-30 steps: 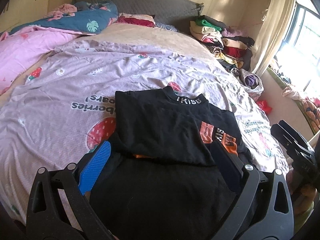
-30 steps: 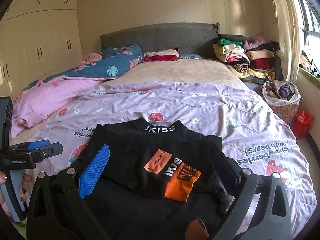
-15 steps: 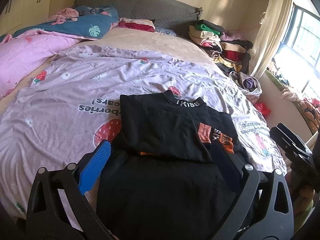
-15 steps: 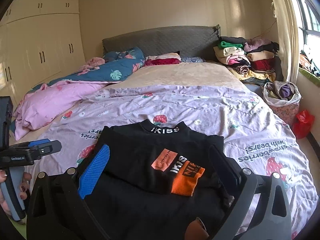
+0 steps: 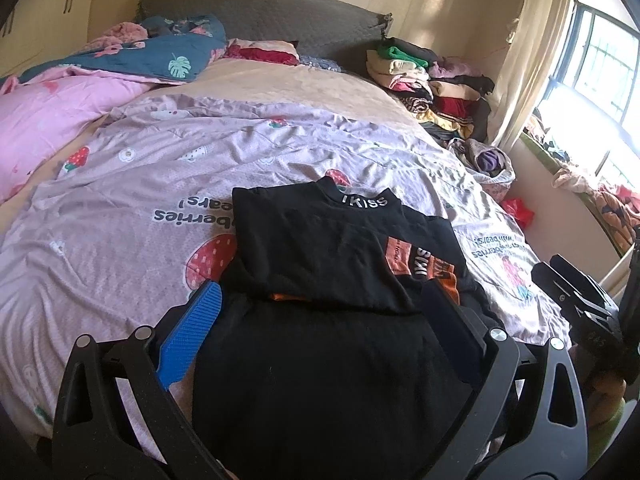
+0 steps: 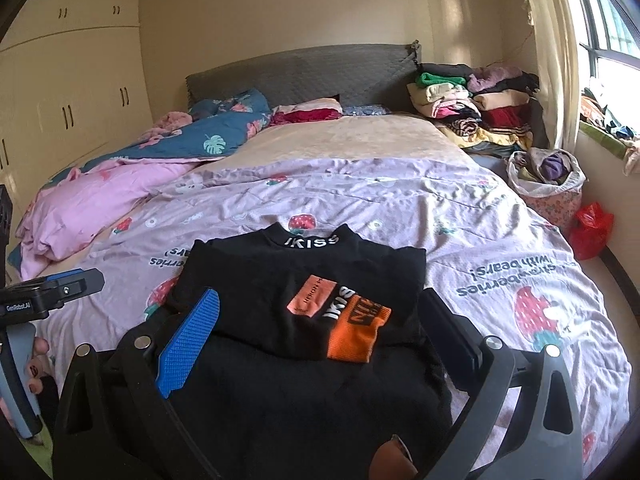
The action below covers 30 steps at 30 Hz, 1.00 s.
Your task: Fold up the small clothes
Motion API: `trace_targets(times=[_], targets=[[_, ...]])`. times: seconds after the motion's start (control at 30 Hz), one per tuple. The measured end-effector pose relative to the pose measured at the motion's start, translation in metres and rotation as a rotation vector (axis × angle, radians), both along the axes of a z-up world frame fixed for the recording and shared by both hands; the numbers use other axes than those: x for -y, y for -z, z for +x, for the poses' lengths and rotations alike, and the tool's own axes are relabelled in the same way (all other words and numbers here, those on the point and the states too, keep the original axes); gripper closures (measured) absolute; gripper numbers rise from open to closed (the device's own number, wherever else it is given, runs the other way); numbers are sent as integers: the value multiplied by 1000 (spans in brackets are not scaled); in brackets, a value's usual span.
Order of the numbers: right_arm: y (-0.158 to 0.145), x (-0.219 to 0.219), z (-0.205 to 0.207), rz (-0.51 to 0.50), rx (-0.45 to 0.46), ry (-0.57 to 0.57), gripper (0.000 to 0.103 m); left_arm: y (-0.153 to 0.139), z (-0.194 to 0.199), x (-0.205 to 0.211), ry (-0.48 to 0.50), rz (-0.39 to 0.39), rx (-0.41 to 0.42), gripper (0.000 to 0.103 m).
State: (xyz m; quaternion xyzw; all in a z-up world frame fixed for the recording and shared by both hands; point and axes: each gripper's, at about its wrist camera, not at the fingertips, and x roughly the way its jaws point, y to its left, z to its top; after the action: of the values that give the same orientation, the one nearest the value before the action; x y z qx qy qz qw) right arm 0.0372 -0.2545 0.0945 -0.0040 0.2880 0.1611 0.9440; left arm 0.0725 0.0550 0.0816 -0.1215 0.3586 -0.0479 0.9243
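Observation:
A black top [image 5: 320, 256] [image 6: 280, 292] with a white-lettered collar and orange sleeve patches lies partly folded on the lilac strawberry-print quilt [image 5: 120, 208] [image 6: 500, 240], near the foot of the bed. Its sleeves are folded inward over the chest. My left gripper [image 5: 320, 304] hovers open above the lower half of the top with nothing between its fingers. Over the same hem area my right gripper [image 6: 316, 308] also stands open and holds nothing. Each gripper shows at the edge of the other's view, the right one [image 5: 580, 304] and the left one [image 6: 52, 292] held by a hand.
A stack of folded clothes [image 6: 472, 100] sits at the far right of the bed by the grey headboard [image 6: 300, 72]. A pink duvet [image 6: 92, 204] and a blue leaf-print blanket [image 6: 208, 132] lie at the left. A laundry basket [image 6: 548, 184] and red bag [image 6: 590, 228] stand on the floor at right.
Both grippers have drawn back and up from the top, so more of the bed and room shows. The top lies the same and both grippers stay open.

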Motion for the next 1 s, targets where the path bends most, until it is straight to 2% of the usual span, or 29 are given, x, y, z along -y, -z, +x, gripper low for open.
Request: trace_targets(times=[0.4,1.0], targets=[[4,14,-16,-45,-28,46,4,6,-17,-12,-7,-3,-4,9],[10,10,-37,-90,-51,36,4,17,-36,-43,-21,16,-24,9]])
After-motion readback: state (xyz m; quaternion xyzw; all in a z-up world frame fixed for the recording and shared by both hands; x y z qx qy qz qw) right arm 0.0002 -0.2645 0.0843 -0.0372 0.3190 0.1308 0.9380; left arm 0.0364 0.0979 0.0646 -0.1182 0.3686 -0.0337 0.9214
